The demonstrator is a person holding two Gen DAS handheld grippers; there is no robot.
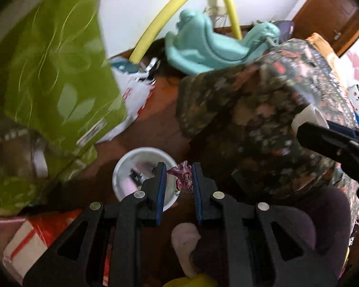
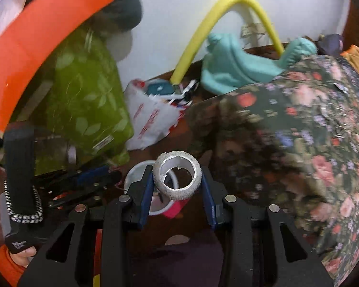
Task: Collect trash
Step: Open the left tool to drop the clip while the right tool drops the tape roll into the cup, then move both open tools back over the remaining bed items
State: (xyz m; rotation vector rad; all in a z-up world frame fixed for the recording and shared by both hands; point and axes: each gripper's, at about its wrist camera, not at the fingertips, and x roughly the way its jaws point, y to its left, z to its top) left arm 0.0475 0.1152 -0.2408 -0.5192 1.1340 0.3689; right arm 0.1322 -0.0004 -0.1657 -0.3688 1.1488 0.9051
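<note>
My left gripper [image 1: 178, 174] is part open, with a crumpled purple wrapper [image 1: 182, 175] between its blue pads, loose or falling, just above the rim of a white trash bin [image 1: 131, 165] on the brown floor. My right gripper [image 2: 177, 179] is shut on a white tape roll core [image 2: 177, 178] and holds it above the same white bin [image 2: 137, 169]. The right gripper also shows at the right edge of the left wrist view [image 1: 332, 141], with the roll [image 1: 308, 117] at its tip. The left gripper shows low left in the right wrist view [image 2: 88, 181].
A green leaf-print bag [image 1: 52, 71] hangs on the left. A bed with a dark floral cover [image 1: 263, 119] fills the right. A white plastic bag [image 2: 150, 119], a yellow foam tube [image 1: 155, 28] and a teal toy [image 1: 203, 45] lie by the far wall. A red-and-white box [image 1: 28, 241] sits low left.
</note>
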